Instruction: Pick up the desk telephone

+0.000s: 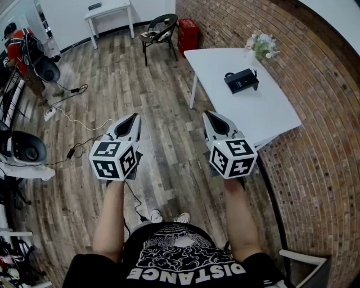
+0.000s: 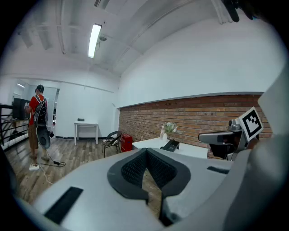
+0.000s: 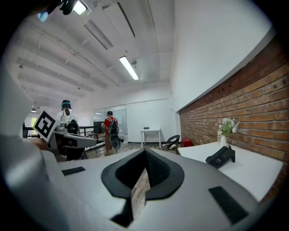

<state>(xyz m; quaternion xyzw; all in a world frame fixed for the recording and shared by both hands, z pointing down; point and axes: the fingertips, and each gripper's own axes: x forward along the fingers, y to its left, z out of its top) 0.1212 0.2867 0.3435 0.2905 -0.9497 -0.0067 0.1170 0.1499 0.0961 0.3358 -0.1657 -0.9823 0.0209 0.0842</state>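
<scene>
A black desk telephone (image 1: 242,80) lies on the white table (image 1: 264,112) by the brick wall, towards its far end; it shows small in the left gripper view (image 2: 170,145) and larger at the right of the right gripper view (image 3: 220,157). My left gripper (image 1: 135,117) and right gripper (image 1: 206,114) are held out side by side over the wooden floor, well short of the table. Both are shut with nothing between the jaws. The right gripper (image 2: 202,137) also shows at the right of the left gripper view, and the left gripper (image 3: 92,141) at the left of the right gripper view.
A vase of white flowers (image 1: 262,45) stands at the table's far corner. Beyond it are a black chair (image 1: 159,32), a red crate (image 1: 188,34) and a second white table (image 1: 109,11). A person in red (image 1: 22,56) stands far left; cables (image 1: 73,121) trail on the floor.
</scene>
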